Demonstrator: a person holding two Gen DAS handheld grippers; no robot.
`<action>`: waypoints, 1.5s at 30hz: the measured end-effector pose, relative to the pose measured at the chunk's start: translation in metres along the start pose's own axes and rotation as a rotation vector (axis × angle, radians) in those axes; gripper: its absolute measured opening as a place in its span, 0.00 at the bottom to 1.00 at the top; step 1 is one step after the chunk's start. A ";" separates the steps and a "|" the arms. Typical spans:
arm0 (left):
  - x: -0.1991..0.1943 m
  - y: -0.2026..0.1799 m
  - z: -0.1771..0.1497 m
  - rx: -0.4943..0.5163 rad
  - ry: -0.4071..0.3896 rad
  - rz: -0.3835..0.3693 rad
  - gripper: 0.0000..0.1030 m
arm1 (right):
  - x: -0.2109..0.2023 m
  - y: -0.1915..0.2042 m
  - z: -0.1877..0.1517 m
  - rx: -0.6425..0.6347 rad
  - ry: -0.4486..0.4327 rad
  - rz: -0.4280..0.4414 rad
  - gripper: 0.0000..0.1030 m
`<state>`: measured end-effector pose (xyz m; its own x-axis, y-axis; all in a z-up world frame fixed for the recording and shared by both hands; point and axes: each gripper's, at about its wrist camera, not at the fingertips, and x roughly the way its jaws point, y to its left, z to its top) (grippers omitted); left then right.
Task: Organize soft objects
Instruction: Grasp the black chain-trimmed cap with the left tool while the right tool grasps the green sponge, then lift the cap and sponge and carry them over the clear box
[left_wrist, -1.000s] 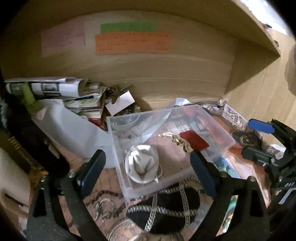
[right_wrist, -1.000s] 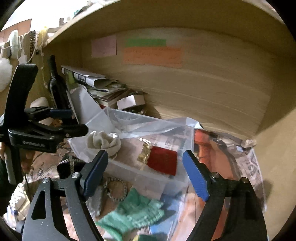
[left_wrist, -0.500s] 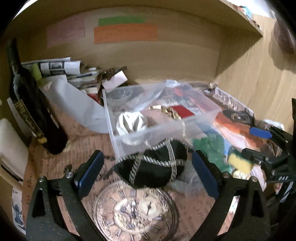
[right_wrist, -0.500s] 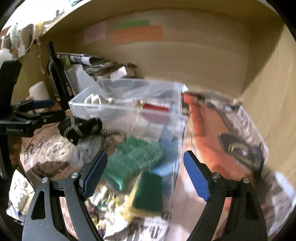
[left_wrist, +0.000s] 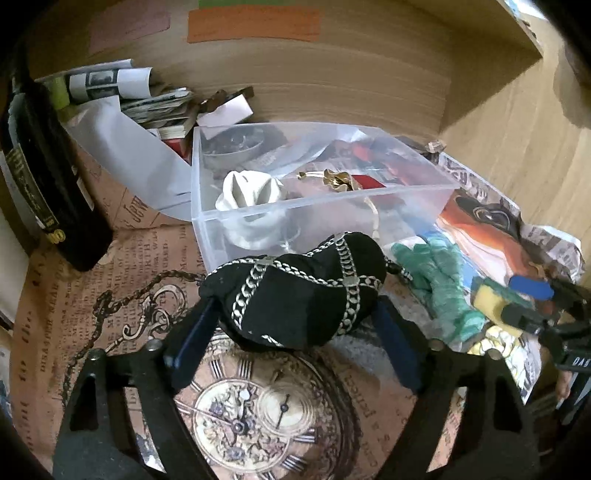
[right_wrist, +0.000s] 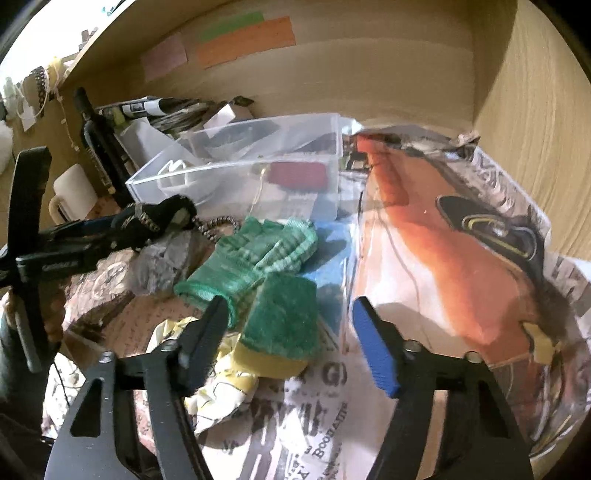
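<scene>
Left claw (left_wrist: 291, 328) has closed in around black pouch (left_wrist: 295, 291) (chain-trimmed).

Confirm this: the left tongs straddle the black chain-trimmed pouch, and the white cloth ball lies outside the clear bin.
One error: the white cloth ball lies inside the clear bin, as the left wrist view shows. The left tongs do straddle the black chain-trimmed pouch.

Warm, dim indoor light fills both views, and heavy fisheye bending curves the wooden back wall, with black vignette in the corners. Upper left of the right wrist view, daylight blows out to pure white. Glare streaks the clear plastic bin (left_wrist: 321, 199) rim. The green glove (right_wrist: 255, 258) is smeared with motion blur, and nearby print is soft. Deep shadow pools under the left gripper (left_wrist: 291, 325) at bottom centre.
</scene>
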<state>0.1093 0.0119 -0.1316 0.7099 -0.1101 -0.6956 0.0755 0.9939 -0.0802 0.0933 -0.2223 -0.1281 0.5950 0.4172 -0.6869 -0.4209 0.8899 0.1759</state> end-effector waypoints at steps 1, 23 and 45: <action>0.000 0.002 0.000 -0.012 -0.003 -0.007 0.76 | 0.002 0.000 -0.001 0.001 0.006 0.004 0.52; -0.055 0.001 0.013 -0.067 -0.159 -0.087 0.29 | -0.034 0.007 0.038 -0.023 -0.176 0.033 0.32; -0.060 -0.003 0.099 -0.055 -0.318 -0.027 0.30 | 0.000 0.031 0.127 -0.149 -0.286 0.048 0.32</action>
<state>0.1356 0.0157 -0.0190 0.8921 -0.1212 -0.4353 0.0659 0.9879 -0.1401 0.1673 -0.1715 -0.0327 0.7313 0.5119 -0.4507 -0.5364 0.8398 0.0836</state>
